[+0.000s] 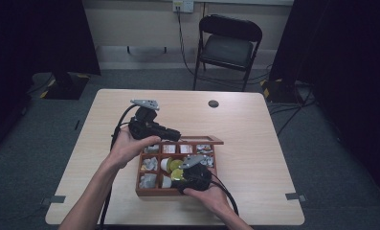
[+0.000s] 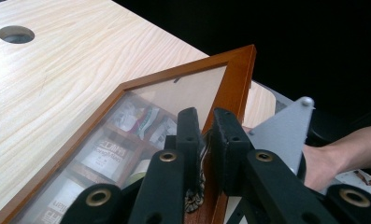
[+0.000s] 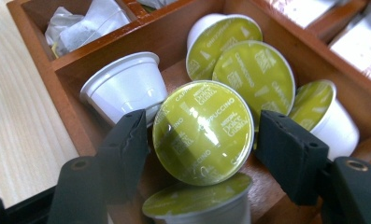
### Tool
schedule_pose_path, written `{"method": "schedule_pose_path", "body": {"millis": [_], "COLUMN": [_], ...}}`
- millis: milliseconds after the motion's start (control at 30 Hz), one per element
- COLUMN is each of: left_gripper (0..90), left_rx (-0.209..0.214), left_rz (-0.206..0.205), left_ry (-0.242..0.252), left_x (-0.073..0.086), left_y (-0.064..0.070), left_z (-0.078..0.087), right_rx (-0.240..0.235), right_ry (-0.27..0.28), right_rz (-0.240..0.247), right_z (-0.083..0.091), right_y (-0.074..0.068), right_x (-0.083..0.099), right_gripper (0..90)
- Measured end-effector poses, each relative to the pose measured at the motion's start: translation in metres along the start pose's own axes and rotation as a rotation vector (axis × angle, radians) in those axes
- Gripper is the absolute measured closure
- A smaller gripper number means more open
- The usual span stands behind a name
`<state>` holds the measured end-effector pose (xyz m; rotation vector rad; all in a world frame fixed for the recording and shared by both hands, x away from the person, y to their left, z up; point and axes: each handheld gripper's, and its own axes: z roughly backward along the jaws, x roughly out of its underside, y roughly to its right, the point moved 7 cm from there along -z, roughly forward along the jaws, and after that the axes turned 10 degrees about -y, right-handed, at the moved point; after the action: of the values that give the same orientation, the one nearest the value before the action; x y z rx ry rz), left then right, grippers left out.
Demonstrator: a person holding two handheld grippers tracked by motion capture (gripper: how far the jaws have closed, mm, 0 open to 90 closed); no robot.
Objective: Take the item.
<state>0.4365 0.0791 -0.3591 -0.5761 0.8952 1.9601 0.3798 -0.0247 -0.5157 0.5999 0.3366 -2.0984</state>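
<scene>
A wooden compartment box (image 1: 175, 192) sits at the table's middle front with its glass-paned lid (image 1: 202, 140) raised. My left gripper (image 1: 177, 135) is shut on the lid's wooden frame (image 2: 234, 79) near a small metal clasp; in the left gripper view its tips (image 2: 207, 140) pinch that frame. My right gripper (image 1: 180, 176) reaches into a front compartment. In the right gripper view its jaws (image 3: 204, 154) hold a green-lidded coffee capsule (image 3: 204, 130) by its rim, tilted up above the others.
More green-lidded capsules (image 3: 253, 74) and a white capsule on its side (image 3: 127, 84) fill the same compartment. Sachets (image 1: 178, 149) lie in the back row. A cable hole (image 1: 213, 103) is in the table; a black chair (image 1: 228, 43) stands beyond it.
</scene>
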Motion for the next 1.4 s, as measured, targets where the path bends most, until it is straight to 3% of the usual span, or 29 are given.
{"method": "schedule_pose_path", "body": {"millis": [100,233,300,633,1400], "left_gripper": [81.7,81.7,81.7,81.7,81.7], "left_rx": [-0.002,0.000,-0.002,-0.002,-0.007], "left_rz": [-0.001,-0.001,-0.001,-0.002,0.006], "left_ry": [-0.001,-0.001,0.000,-0.001,0.010], "left_x": [0.000,0.000,0.000,0.000,0.001], "left_y": [0.000,0.000,0.000,0.000,0.001], "left_z": [0.000,0.000,0.000,0.000,0.000], "right_rx": [-0.012,-0.012,0.029,0.028,0.003], "right_ry": [-0.013,-0.016,-0.038,-0.036,0.077], "right_rz": [-0.032,-0.032,0.002,-0.009,-0.033], "right_z": [-0.003,-0.006,-0.008,-0.008,0.008], "right_y": [0.000,-0.001,-0.002,-0.002,-0.001], "right_x": [0.000,0.000,0.002,0.002,-0.003], "right_gripper": [34.6,36.0,39.2,39.8,40.0]}}
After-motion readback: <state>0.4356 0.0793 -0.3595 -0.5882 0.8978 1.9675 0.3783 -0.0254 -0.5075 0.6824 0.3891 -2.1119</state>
